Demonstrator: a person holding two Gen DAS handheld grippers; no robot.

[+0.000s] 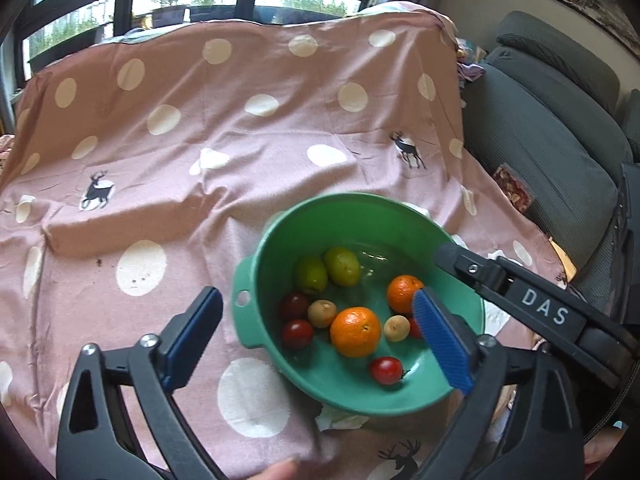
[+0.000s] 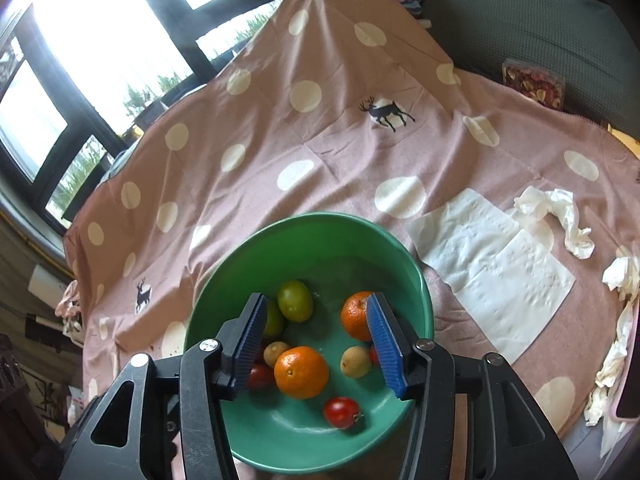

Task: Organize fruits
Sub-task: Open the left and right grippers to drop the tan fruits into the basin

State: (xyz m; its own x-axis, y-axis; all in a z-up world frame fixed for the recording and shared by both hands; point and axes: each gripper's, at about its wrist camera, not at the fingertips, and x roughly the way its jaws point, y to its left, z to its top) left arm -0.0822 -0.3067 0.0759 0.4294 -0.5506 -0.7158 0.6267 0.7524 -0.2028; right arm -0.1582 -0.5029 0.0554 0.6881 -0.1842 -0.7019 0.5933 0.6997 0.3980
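Black frames and blue fingers (image 1: pixel 440 340) are filling the bottom of our left wrist view. We are holding the left gripper (image 1: pixel 316 332) spread as wide as it goes, released and gripping nothing: one finger is hanging over the cloth outside the bowl, the other over the bowl's inside near an orange. Our right gripper (image 2: pixel 316 344) is standing partly open above the bowl, its fingers (image 2: pixel 382 350) straddling the fruit without pressing on any of it; from the left view its black arm is crossing over the bowl's right rim.

We are looking down into a round green bowl (image 2: pixel 224 292) sitting on the desk, which is draped in a pink cloth (image 1: pixel 240 128) with cream dots and small deer. A flat handle tab with a hole is sticking out of the bowl's left side in the left view. Inside we are seeing two oranges (image 1: pixel 355 331), two green oval fruits (image 1: pixel 341 266) lying side by side with their long axes pointing roughly away from us, two small tan fruits (image 1: pixel 322 313), and several small red tomatoes (image 1: pixel 385 369). The nearer orange is showing its stem dimple toward us.

White paper napkins (image 2: pixel 496 276), one flat and others crumpled, are lying on the cloth to the right of the bowl.
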